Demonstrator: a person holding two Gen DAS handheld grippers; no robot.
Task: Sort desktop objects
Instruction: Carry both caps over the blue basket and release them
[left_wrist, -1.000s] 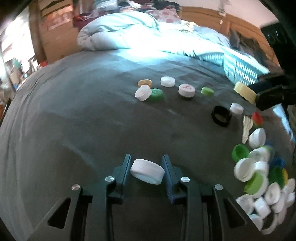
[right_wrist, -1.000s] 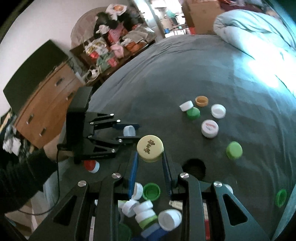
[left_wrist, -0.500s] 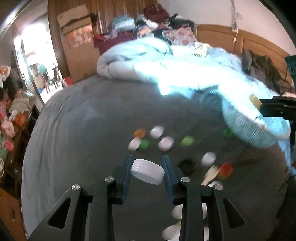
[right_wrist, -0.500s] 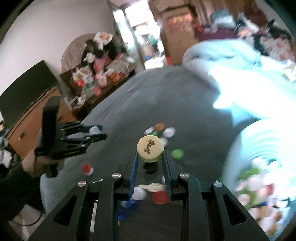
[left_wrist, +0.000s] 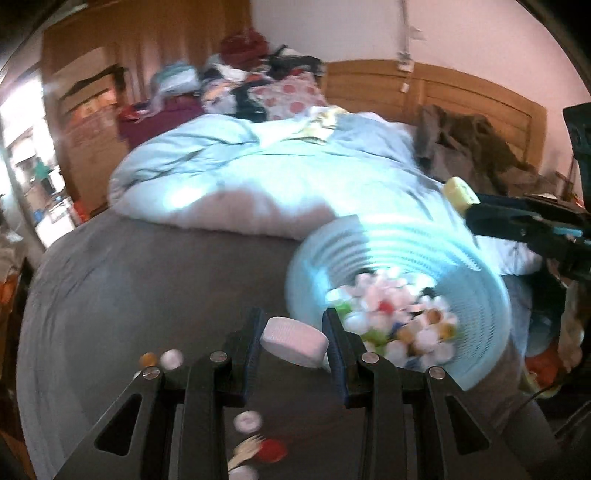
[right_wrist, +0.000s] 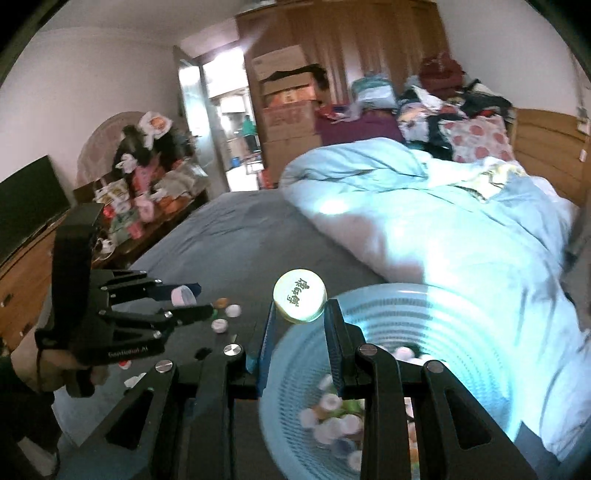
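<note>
Plastic, cloth and wood as we see them

We see a matt, ribbed white plastic cap (left_wrist: 294, 341) and a smooth pale-yellow printed cap (right_wrist: 299, 301), both between matt black plastic fingers (left_wrist: 251, 343) with bright metal screws. The basket (right_wrist: 461, 332) is ribbed, pale-blue perforated plastic. The sheet (left_wrist: 155, 280) is dull grey cloth, the duvet (right_wrist: 424, 206) soft pale-blue fabric, the headboard (left_wrist: 461, 99) satin wood.

Both claws now up off the bed (left_wrist: 110, 295) and over at the blue basket (left_wrist: 480, 295): left claw (left_wrist: 293, 338) beside its rim, right claw (right_wrist: 299, 326) above it.
</note>
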